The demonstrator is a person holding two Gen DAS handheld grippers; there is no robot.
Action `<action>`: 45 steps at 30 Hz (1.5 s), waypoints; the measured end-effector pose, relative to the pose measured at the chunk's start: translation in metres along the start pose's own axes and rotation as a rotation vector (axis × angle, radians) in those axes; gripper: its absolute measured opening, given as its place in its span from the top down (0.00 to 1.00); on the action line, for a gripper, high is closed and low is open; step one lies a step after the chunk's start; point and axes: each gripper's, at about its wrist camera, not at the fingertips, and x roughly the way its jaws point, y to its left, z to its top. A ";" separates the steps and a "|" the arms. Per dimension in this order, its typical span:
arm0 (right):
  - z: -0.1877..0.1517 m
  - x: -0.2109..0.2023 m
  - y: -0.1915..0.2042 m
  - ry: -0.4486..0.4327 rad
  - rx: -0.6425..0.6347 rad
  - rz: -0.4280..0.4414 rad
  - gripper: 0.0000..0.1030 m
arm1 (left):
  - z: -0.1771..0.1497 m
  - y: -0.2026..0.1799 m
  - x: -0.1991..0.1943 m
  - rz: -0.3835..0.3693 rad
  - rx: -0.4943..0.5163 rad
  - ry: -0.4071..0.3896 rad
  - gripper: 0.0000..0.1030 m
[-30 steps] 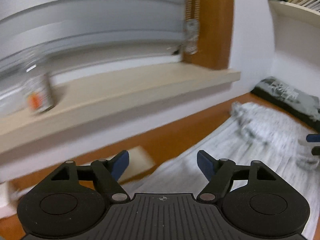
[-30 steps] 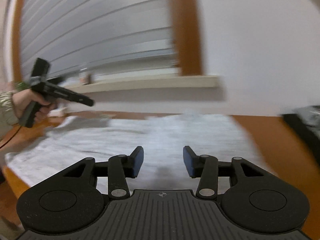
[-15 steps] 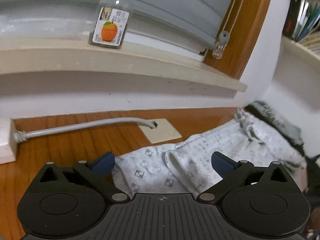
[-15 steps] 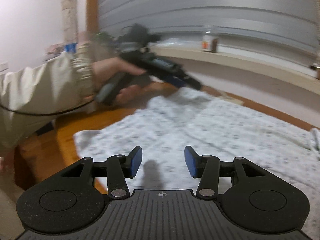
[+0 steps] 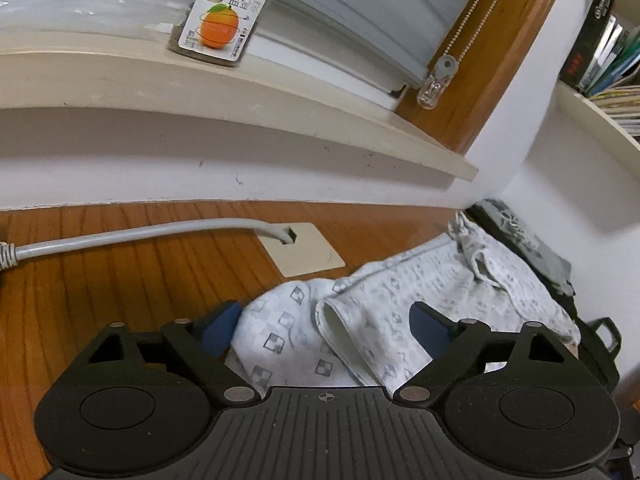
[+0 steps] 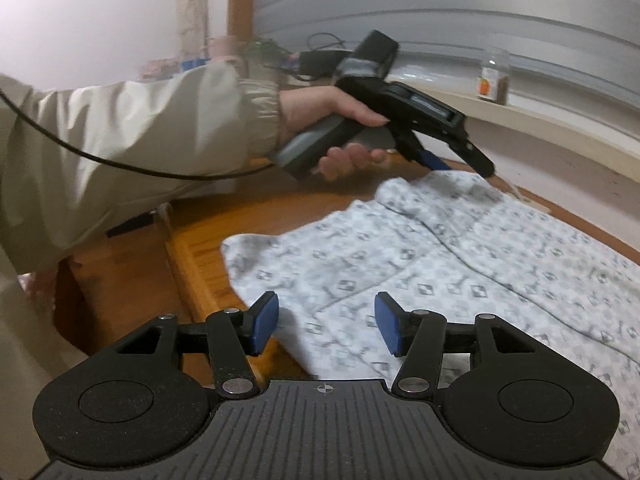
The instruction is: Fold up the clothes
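Over patterned garment [image 6: 460,264], left gripper [image 5: 324,330] tilted down, fingers closing, right gripper [image 6: 326,328] fingers opening, neither grasping

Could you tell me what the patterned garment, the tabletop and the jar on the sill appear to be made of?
Patterned garment: soft woven or knit cloth, likely cotton, matte; it creases and folds limply.
Tabletop: wood or wood veneer, orange-brown with visible grain and a slight sheen.
Jar: clear glass or plastic, hard to tell which, with a glossy paper label showing an orange.
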 end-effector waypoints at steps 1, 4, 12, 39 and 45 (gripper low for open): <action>0.000 0.000 0.002 0.005 -0.012 0.002 0.48 | -0.001 0.001 -0.001 0.003 -0.005 0.000 0.11; 0.000 0.002 0.004 0.006 -0.038 -0.002 0.47 | -0.004 0.001 -0.003 0.007 -0.009 -0.002 0.09; 0.005 0.013 -0.006 -0.022 -0.035 -0.072 0.47 | -0.015 -0.040 0.022 0.200 0.164 0.044 0.02; 0.020 -0.020 -0.039 -0.208 -0.096 -0.367 0.87 | 0.023 -0.129 0.018 0.206 0.332 -0.004 0.82; 0.007 -0.091 -0.083 -0.321 0.012 -0.515 0.87 | 0.077 -0.214 0.067 0.148 0.465 -0.009 0.83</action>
